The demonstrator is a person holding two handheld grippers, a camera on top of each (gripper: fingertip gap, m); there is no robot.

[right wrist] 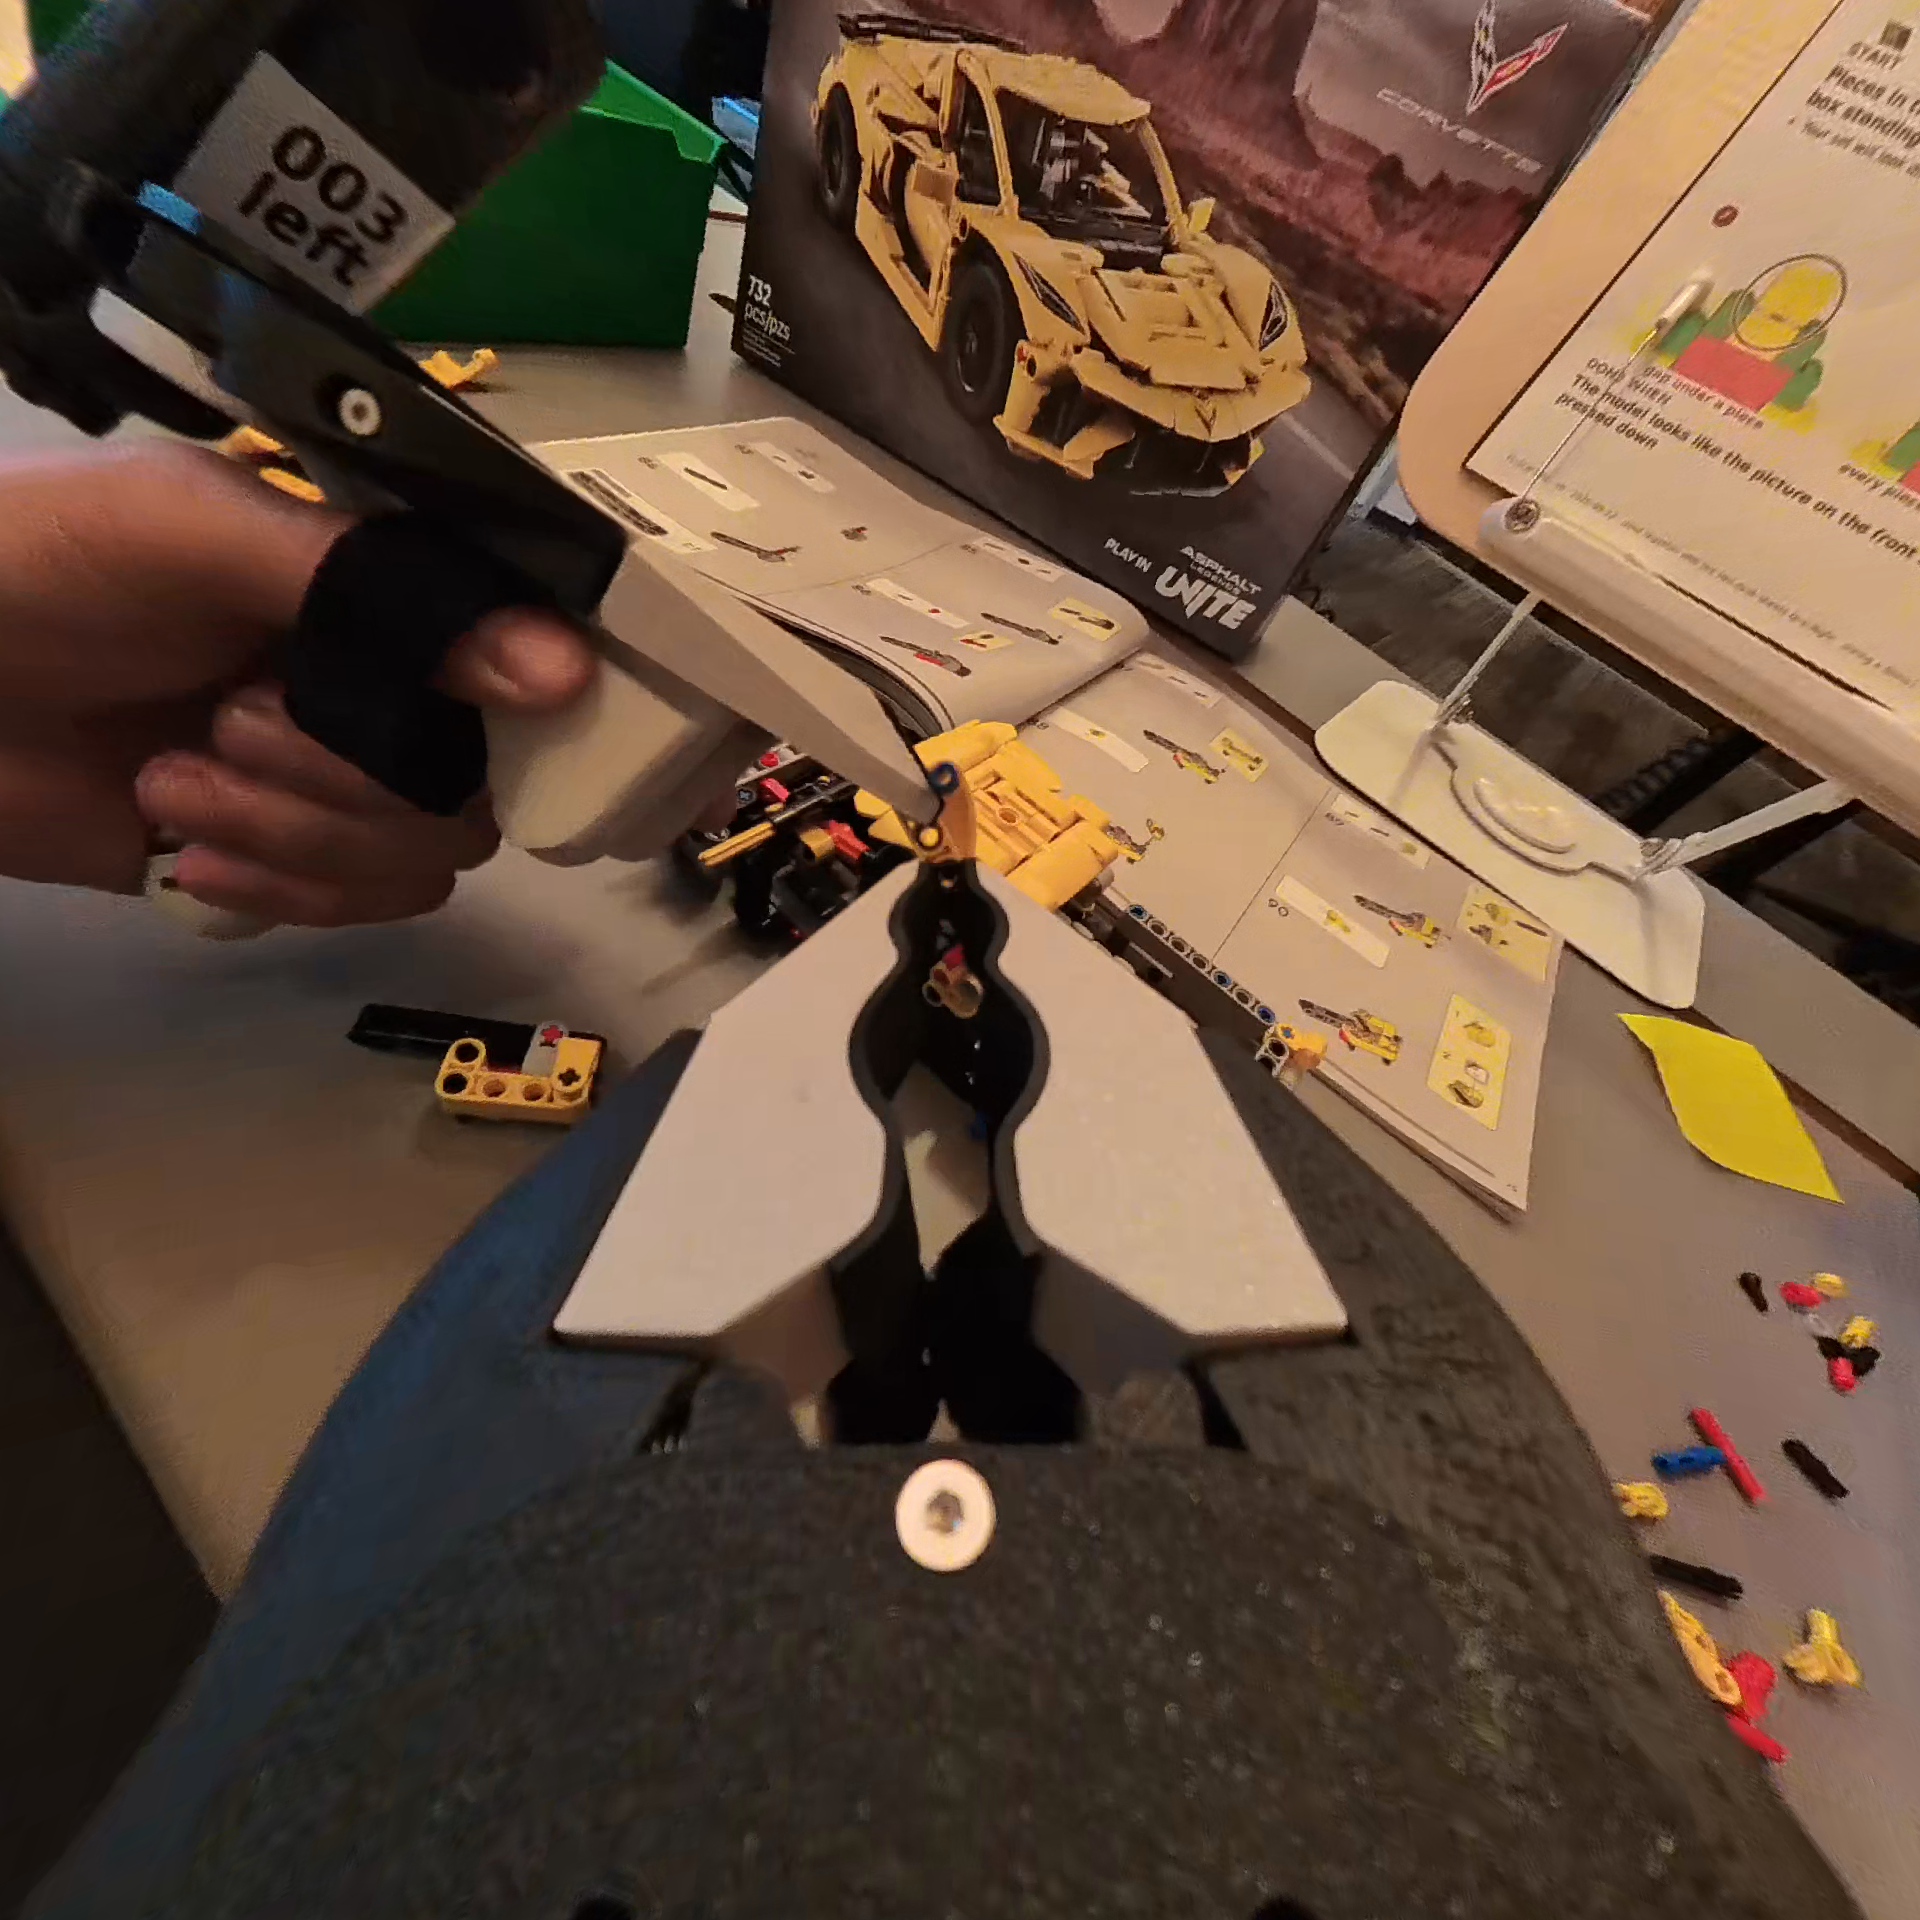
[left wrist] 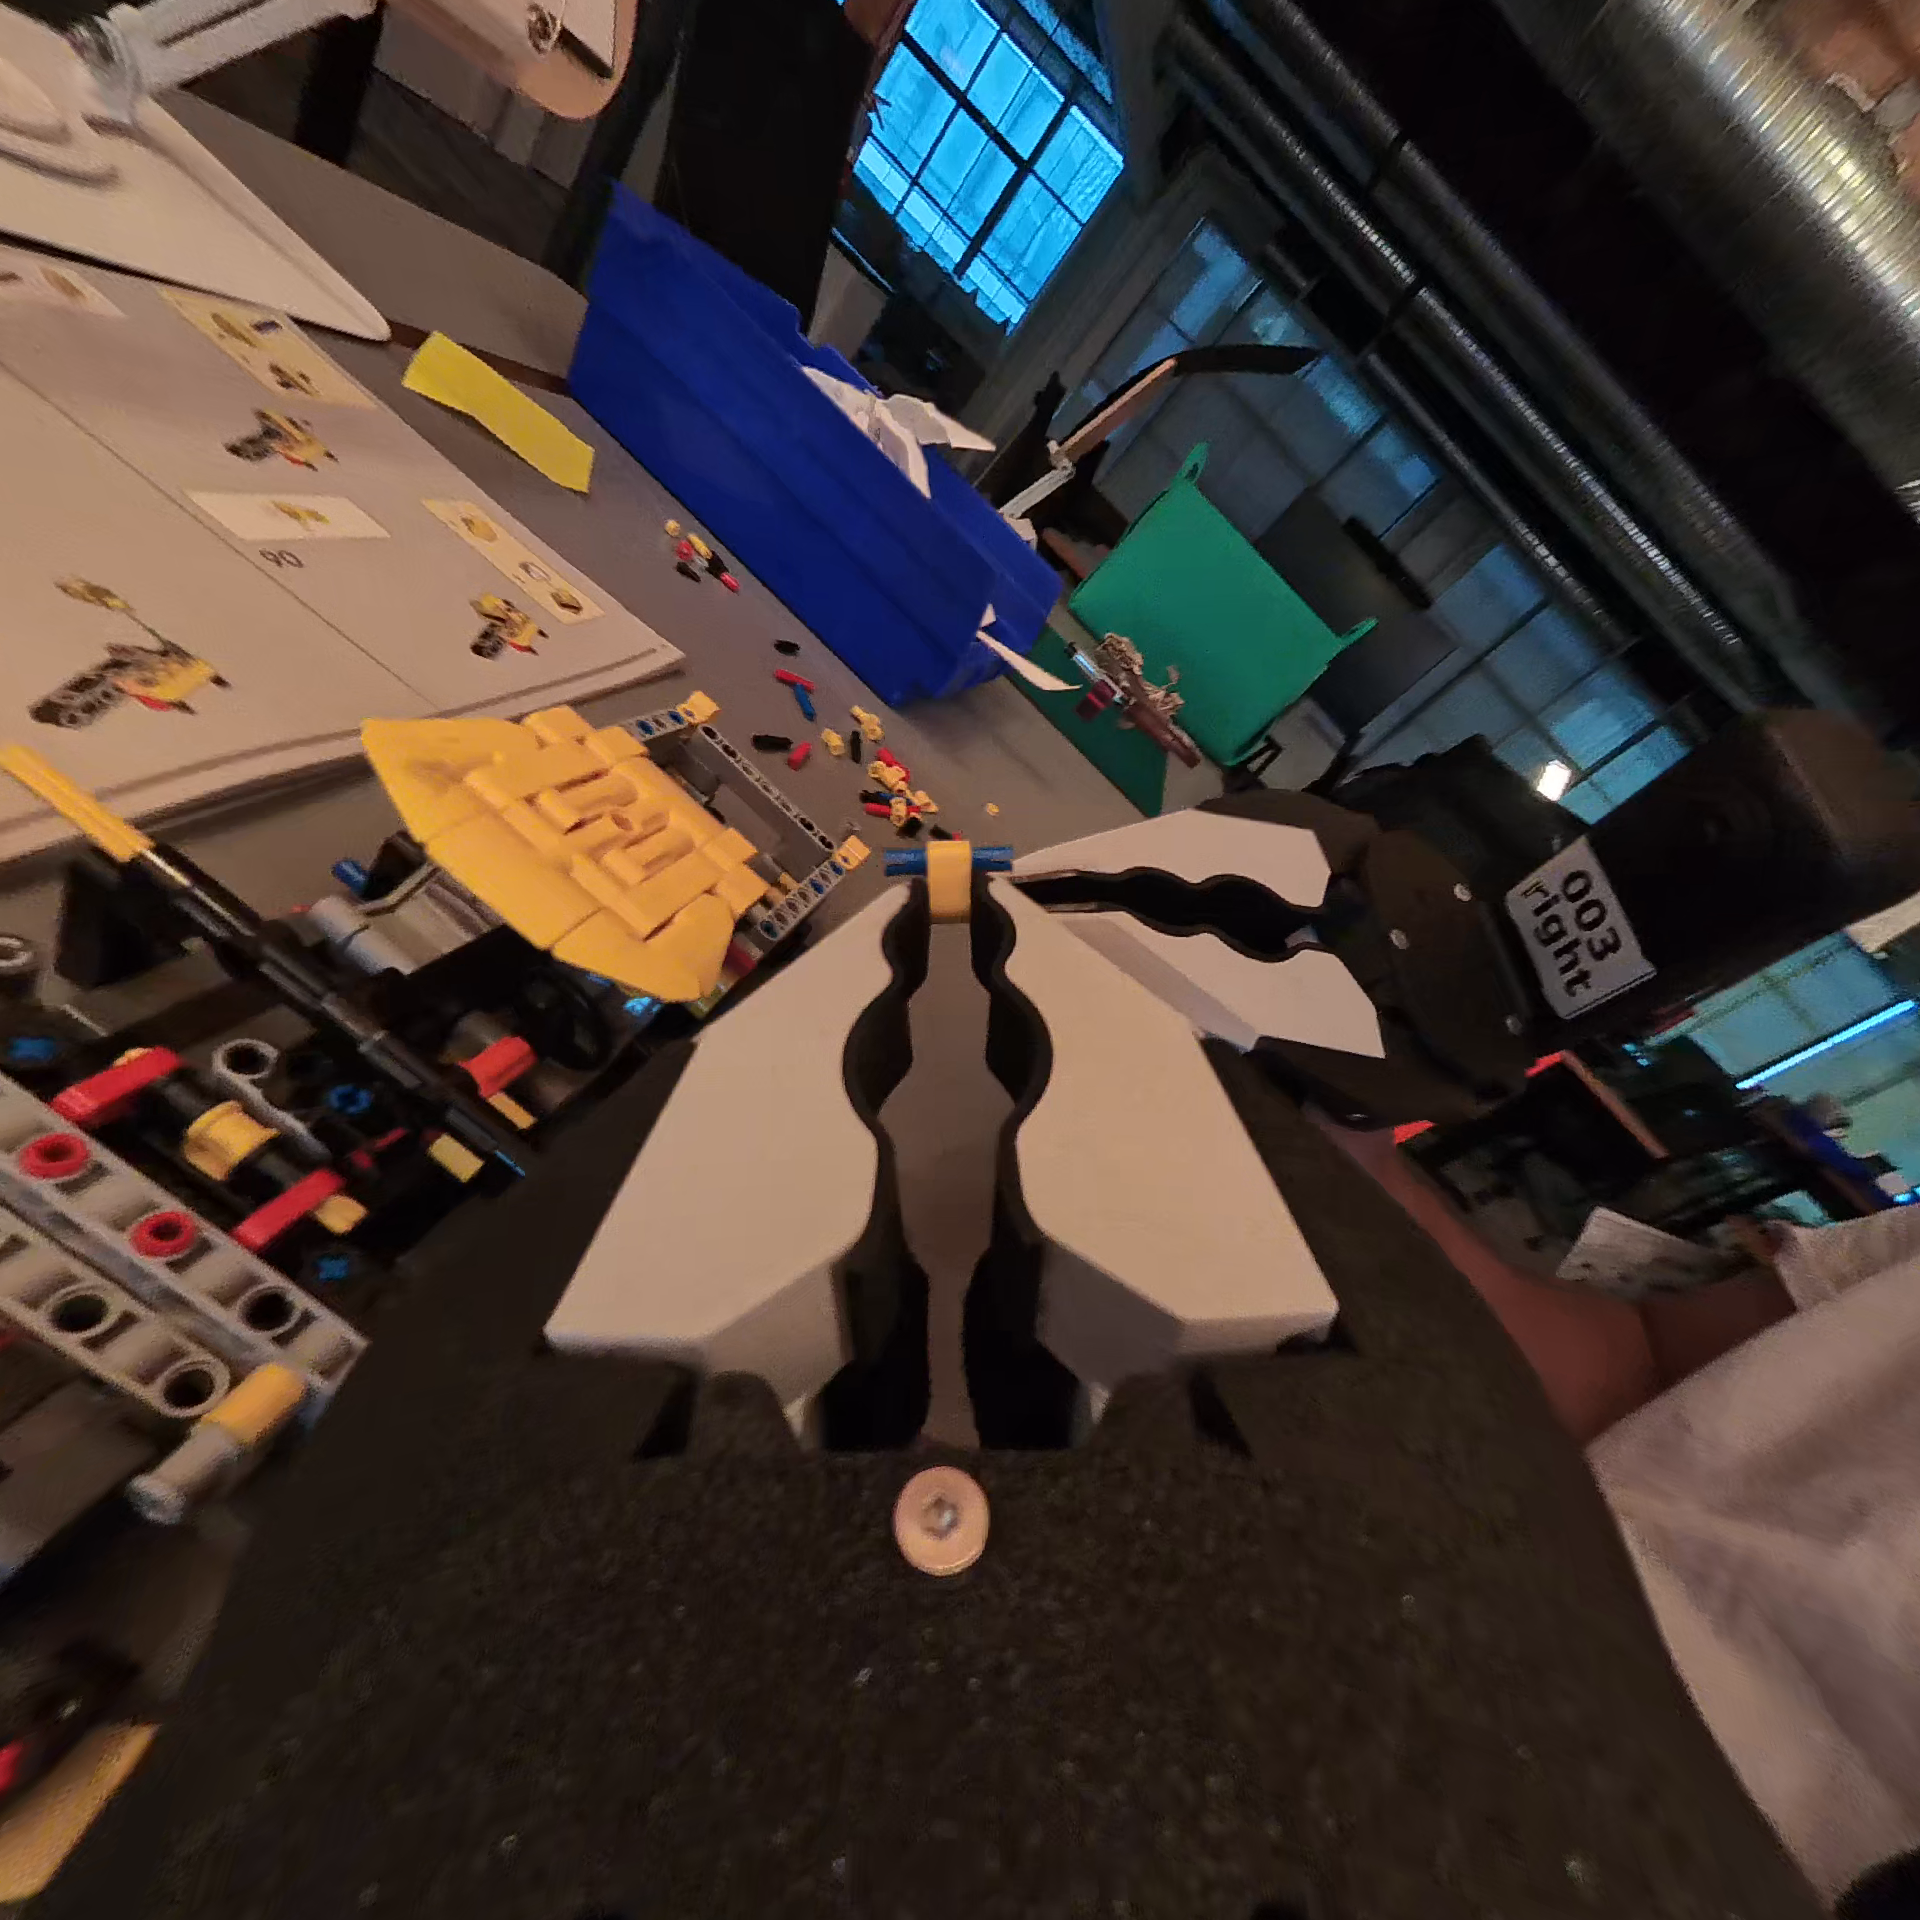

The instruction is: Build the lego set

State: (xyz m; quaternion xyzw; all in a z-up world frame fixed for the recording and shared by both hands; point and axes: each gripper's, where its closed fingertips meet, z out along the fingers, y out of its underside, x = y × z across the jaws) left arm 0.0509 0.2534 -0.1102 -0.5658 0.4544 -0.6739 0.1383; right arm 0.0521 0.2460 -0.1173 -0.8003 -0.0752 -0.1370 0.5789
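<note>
Left wrist view is showing the left gripper (left wrist: 948, 883) pinching a small yellow piece (left wrist: 949, 881) at its very fingertips, with a thin blue pin (left wrist: 948, 858) sticking out of the piece on both sides. The right gripper (left wrist: 1013, 871) is reaching in from the right, its tips almost touching one pin end. Right wrist view is showing the same yellow piece (right wrist: 958, 816) just ahead of the right gripper (right wrist: 940, 868), whose tips are lying close together; I cannot tell whether they are nipping the part or merely meeting it.

The piece is looking light, hard and smooth, so I am judging it likely to twist or pop free under an off-centre squeeze. Its flat yellow sides are offering the surest hold, leaving the pin ends free for pushing. The half-built yellow car (left wrist: 582, 842) is sitting on the grey table (left wrist: 644, 540) below, beside the open instruction booklet (left wrist: 208, 540) and scattered loose pins (left wrist: 883, 779).
</note>
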